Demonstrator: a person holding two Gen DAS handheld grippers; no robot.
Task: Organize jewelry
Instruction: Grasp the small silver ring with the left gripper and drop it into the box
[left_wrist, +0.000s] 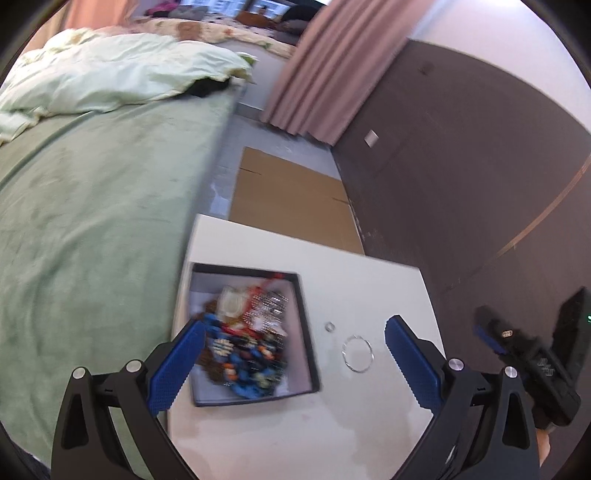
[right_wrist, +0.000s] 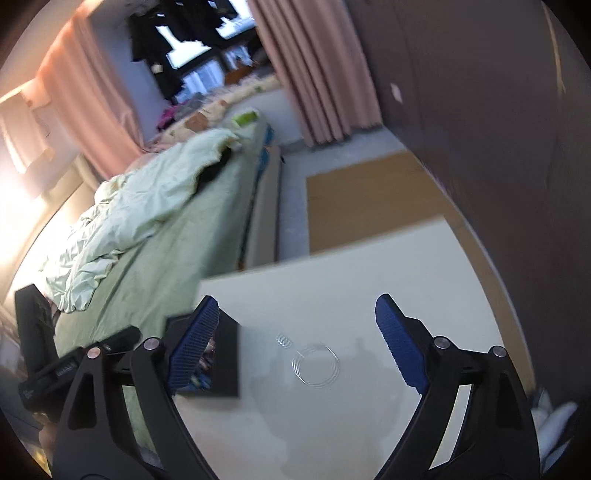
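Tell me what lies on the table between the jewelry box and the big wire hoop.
One small ring lies on the white table between the jewelry box and the big wire hoop, seen in the left wrist view.

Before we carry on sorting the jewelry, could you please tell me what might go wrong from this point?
1. The thin bangle and the small ring lie flat on the smooth white table; both look hard to pinch and could slide away.
2. The box sits near the table's edge beside the bed; a nudge from the open left hand-held gripper might push it off.
3. The jewelry heap looks tangled, so lifting one piece may drag others out.
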